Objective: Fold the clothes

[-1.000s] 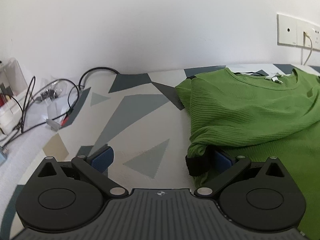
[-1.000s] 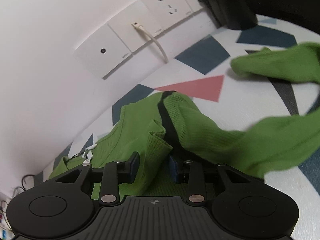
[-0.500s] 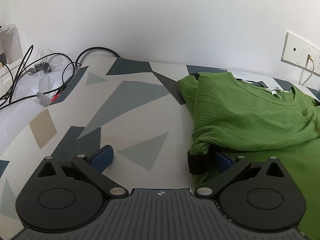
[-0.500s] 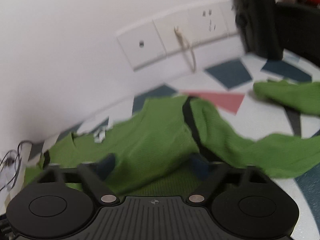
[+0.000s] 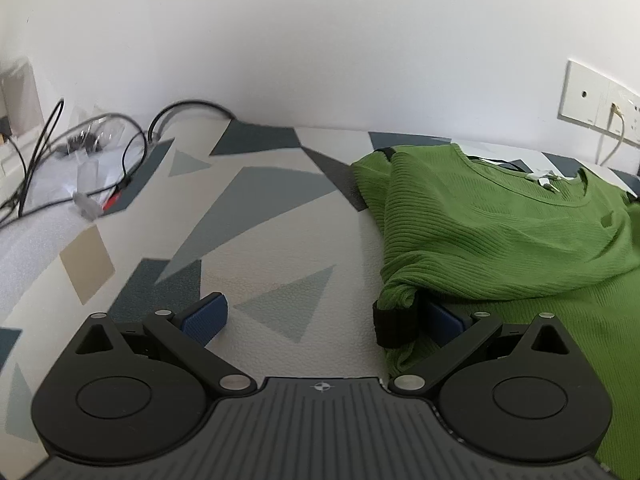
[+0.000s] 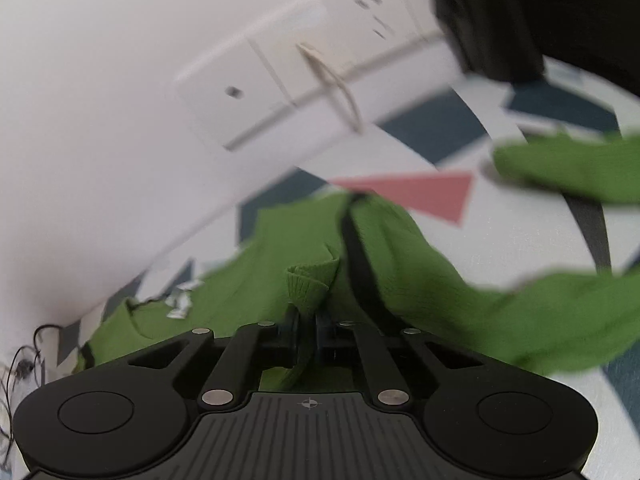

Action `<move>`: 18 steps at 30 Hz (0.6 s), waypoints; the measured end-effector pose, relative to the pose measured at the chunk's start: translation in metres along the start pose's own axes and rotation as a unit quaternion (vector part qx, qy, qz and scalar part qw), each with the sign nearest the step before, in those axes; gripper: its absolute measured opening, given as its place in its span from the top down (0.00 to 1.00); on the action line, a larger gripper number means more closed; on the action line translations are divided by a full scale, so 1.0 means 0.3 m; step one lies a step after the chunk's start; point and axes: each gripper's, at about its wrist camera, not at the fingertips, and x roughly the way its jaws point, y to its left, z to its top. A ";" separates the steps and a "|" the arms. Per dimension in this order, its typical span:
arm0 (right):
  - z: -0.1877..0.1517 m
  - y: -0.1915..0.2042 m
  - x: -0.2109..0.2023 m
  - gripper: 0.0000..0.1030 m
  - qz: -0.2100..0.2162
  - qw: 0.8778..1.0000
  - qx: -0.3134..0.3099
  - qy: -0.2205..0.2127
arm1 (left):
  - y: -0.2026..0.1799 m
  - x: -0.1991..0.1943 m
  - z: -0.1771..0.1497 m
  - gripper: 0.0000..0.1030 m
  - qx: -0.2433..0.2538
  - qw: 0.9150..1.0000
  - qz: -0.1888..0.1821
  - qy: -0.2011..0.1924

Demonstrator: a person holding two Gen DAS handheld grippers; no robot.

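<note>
A green ribbed shirt lies on the patterned table cover, its neckline toward the wall. Its left sleeve is folded over, and the black cuff rests against my left gripper's right pad. My left gripper stands wide open over bare cover at the shirt's left edge. In the right wrist view my right gripper is shut on a pinched fold of the green shirt beside a black seam stripe. A long green sleeve trails off to the right.
Black cables and clear plastic bits lie at the far left by the wall. White wall sockets with a plugged cord sit behind the shirt. A black object stands at the back right. More green fabric lies beyond a red triangle.
My right gripper went from wide open to shut, pinching a fold of the shirt near the black stripe. The left gripper stayed open beside the cuff, its view shifting only slightly.
</note>
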 end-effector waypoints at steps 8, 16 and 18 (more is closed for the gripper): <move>0.115 0.048 -0.160 0.94 0.024 0.997 -0.018 -0.072 | -0.067 -0.044 0.039 0.26 0.068 0.997 -0.008 -0.044; 0.126 -0.066 -0.198 0.94 -0.036 0.998 -0.011 -0.053 | -0.111 -0.063 -0.006 0.26 0.183 0.981 -0.020 -0.061; 0.096 -0.121 -0.174 0.94 -0.060 0.998 0.006 -0.019 | -0.098 -0.055 -0.010 0.23 0.178 0.983 -0.019 -0.050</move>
